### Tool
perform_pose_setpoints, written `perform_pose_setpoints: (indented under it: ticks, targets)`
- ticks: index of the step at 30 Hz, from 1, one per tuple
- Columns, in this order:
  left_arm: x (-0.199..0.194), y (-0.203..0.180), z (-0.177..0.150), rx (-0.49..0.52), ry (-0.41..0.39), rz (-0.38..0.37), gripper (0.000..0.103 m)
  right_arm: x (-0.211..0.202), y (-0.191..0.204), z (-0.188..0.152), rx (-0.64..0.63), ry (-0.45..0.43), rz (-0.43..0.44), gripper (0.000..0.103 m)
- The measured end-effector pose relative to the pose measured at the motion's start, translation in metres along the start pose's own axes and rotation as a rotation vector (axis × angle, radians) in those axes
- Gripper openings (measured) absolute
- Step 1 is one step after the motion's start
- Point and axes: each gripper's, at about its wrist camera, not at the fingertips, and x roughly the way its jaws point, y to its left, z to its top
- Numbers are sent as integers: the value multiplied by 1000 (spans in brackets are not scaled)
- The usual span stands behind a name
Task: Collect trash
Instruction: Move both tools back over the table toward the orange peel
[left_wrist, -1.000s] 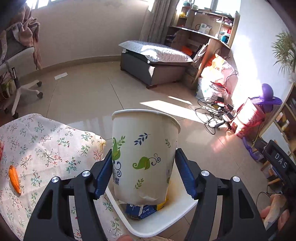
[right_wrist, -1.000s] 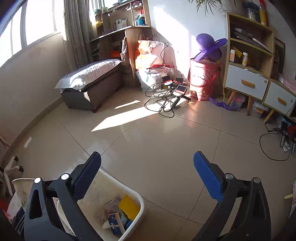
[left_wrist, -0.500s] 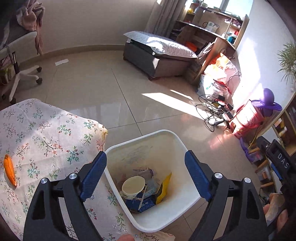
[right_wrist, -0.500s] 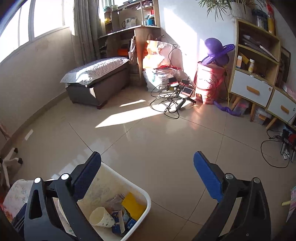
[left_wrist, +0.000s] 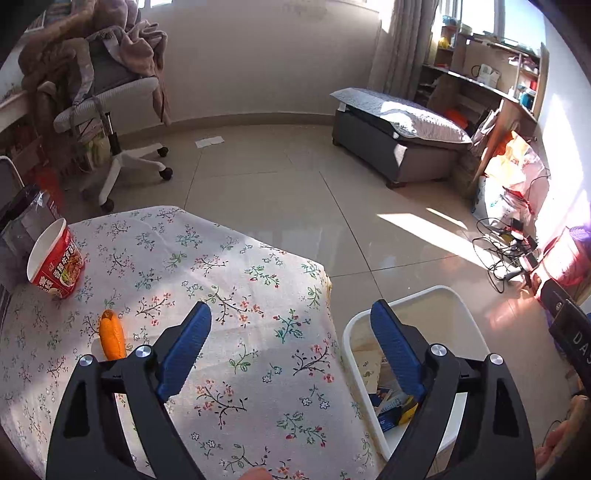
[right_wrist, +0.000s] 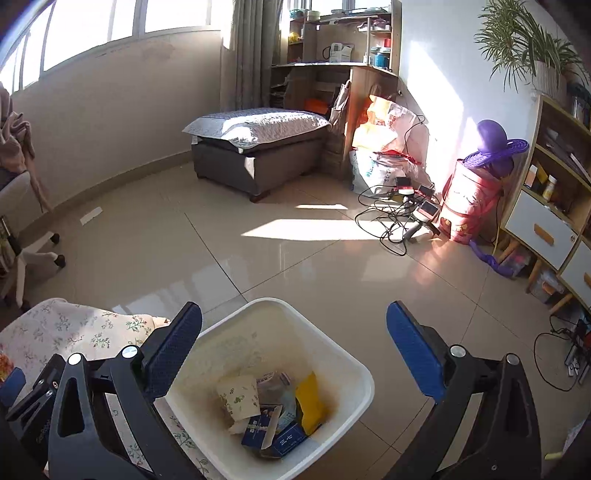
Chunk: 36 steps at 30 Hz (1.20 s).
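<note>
The paper cup (right_wrist: 238, 400) has dropped into the bin (right_wrist: 364, 373); the left hand-held gripper (left_wrist: 291, 347), jaws apart and empty, is swinging over the table (left_wrist: 236, 280). Left of it, the noodle cup (left_wrist: 55, 264) is risking tipping if clipped.

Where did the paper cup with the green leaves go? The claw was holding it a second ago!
The left claw let it go over the bin. The paper cup now lies in the white bin with the other trash, and that claw, empty and open, has swung over the table. The right claw stayed open and empty.
</note>
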Motion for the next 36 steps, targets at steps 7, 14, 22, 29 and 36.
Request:
perform_pose_setpoints:
  ticks: [7, 14, 22, 29, 36]
  targets:
    - [-4, 72, -3, -93, 3, 101, 86, -14, 66, -4, -99, -5, 93, 96]
    - [-22, 139, -2, -161, -28, 189, 86, -36, 134, -19, -198, -22, 187, 96]
    - [-40, 202, -5, -226, -38, 275, 86, -58, 186, -31, -266, -19, 251, 96]
    - [-52, 251, -12, -271, -26, 339, 86, -77, 234, -48, -341, -16, 315, 96]
    - [-60, 305, -21, -314, -4, 404, 86, -100, 290, -69, -484, -37, 472, 96]
